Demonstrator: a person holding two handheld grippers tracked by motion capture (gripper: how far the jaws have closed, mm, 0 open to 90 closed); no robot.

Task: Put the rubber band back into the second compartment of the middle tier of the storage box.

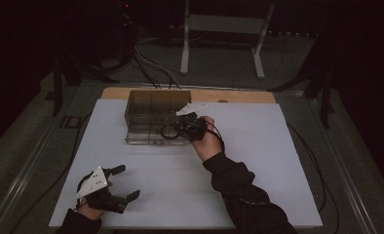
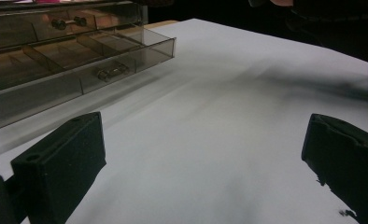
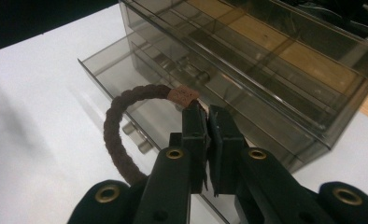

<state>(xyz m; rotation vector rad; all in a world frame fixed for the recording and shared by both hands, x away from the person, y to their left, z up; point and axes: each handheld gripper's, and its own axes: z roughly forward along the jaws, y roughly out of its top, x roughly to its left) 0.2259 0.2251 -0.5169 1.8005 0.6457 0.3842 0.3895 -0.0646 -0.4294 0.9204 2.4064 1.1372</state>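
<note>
Right gripper (image 3: 206,116) clamped on dark braided loop (image 3: 121,121) over smoked clear-plastic drawer box (image 1: 151,109).
Left gripper (image 1: 122,183) jaws wide apart above white tabletop (image 1: 258,161).

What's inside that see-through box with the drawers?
The smoky plastic drawer box has divided trays; an open drawer looks bare. The dark, tinted walls hide the rest. The right gripper holds a brown braided band over it.
</note>
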